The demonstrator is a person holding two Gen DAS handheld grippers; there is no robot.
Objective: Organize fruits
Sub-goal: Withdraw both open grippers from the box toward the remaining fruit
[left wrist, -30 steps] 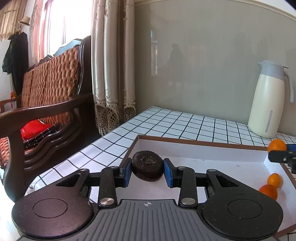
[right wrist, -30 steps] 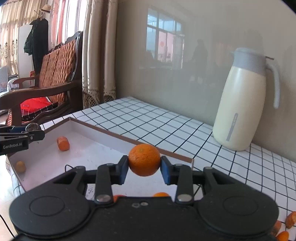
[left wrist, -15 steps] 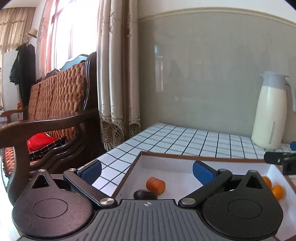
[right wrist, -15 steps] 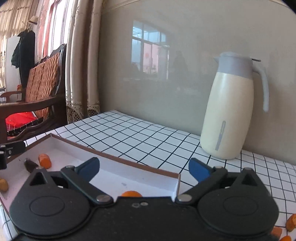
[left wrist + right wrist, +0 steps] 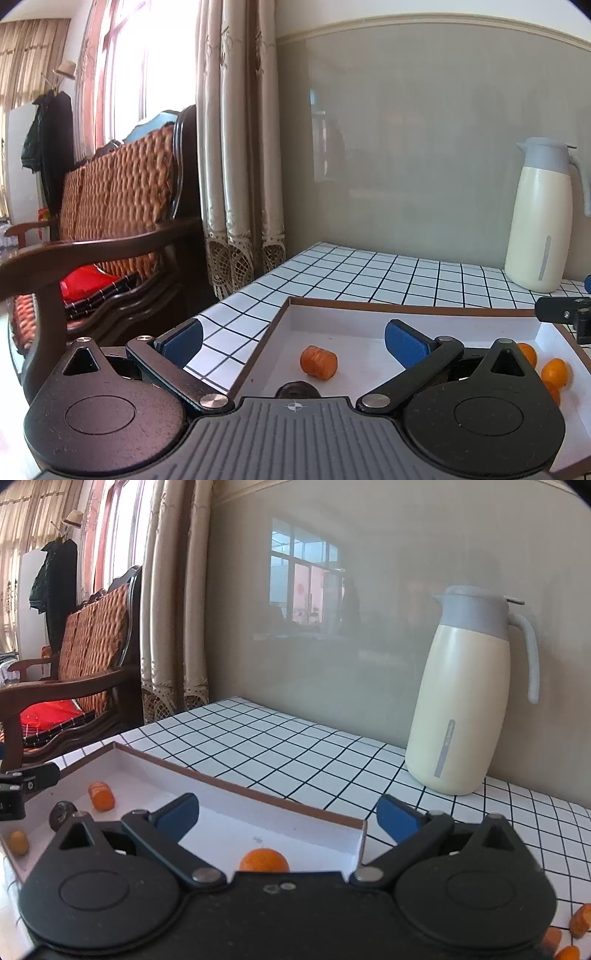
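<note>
– Where did the fruit lie?
– In the white tray (image 5: 369, 314): a dark fruit (image 5: 62, 814) beside a carrot-orange chunk (image 5: 318, 362) at its left end, an orange (image 5: 263, 860) at the right.
– Any outside?
– Orange pieces (image 5: 580, 921) on the tiles, right.

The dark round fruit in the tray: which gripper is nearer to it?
Left. The dark fruit lies just ahead of the open left gripper, low between its fingers. The right gripper, also open, hovers at the tray's opposite end.

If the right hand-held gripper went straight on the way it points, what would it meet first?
Probably the tray's far wall, past the orange lying below its open jaws; depth is unclear.
</note>
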